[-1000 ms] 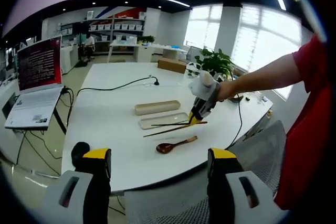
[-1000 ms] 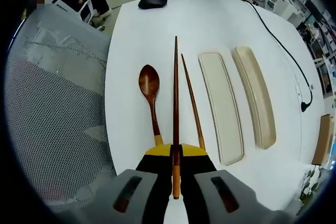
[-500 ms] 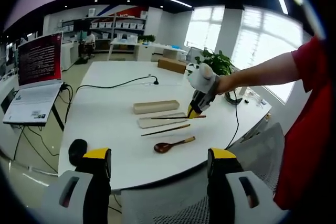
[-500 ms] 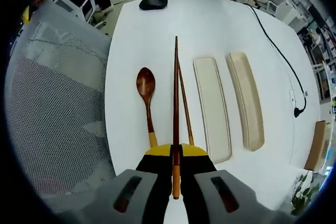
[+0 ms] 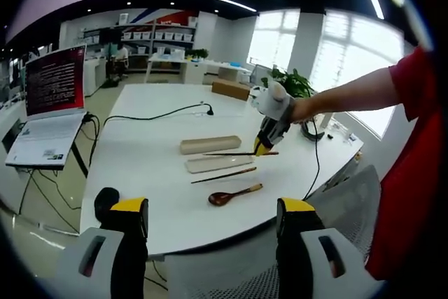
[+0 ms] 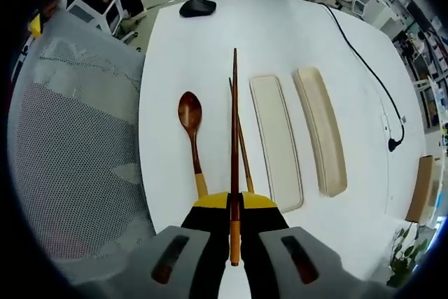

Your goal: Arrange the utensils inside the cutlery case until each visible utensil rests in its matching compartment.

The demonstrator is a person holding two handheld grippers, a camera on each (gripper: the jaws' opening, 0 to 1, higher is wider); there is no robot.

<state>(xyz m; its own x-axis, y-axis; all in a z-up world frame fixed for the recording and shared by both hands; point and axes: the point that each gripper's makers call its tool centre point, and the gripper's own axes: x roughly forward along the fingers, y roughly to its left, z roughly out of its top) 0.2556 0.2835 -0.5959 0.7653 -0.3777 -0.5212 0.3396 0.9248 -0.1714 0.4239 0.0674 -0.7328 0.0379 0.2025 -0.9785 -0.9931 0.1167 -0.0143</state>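
R gripper (image 6: 234,208): jaws pinched tight on one chopstick (image 6: 234,138) near its pale butt end, held above the table (image 6: 280,40). The stick's long axis runs straight out along the jaws, tip pointing away from the gripper. In the left gripper view, the person's bare forearm reaches in from a red sleeve, w/ that gripper (image 5: 264,146) angled down over the table and the stick about level.

Just beyond the fingers, under the held stick, the 2nd chopstick (image 6: 242,152) lies on the table at a slight angle. The wooden spoon (image 6: 190,127) sits to one side, bowl pointing away; the shallow case tray (image 6: 276,141) and case lid (image 6: 320,129) to the other, all roughly parallel.

L gripper (image 5: 210,225): jaws spread wide, nothing between them, hanging well back off the table edge.
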